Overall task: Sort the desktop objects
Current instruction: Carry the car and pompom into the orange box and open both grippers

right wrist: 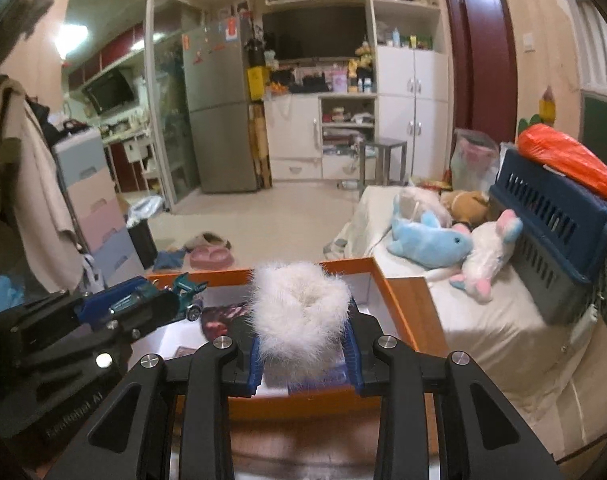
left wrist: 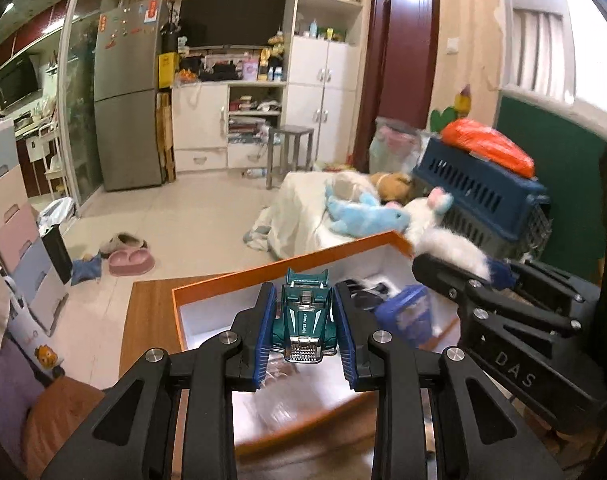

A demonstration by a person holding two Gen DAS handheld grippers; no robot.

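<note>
**Toy car and fur ring held over the orange box**

Toy car (left wrist: 306, 322), teal with a chrome grille, sits low in the centre of the left wrist view, clamped between the blue pads of the left gripper (left wrist: 306, 328). It hangs above the white inside of the orange box (left wrist: 239, 278), which stands on the wooden bench (left wrist: 149, 320). Further right in that view the right gripper (left wrist: 463, 276) reaches in from the side with white fur at its fingers (left wrist: 499, 272).

In the right wrist view the left gripper (right wrist: 143, 300) enters from the left edge, the car's tail (right wrist: 189, 288) sticking out past it. At centre, the white fur ring (right wrist: 301, 312) is squeezed by the right gripper (right wrist: 303, 354), above the box (right wrist: 395, 304). At right, plush toys (right wrist: 435, 240) lie on a bed (right wrist: 483, 328).
</note>
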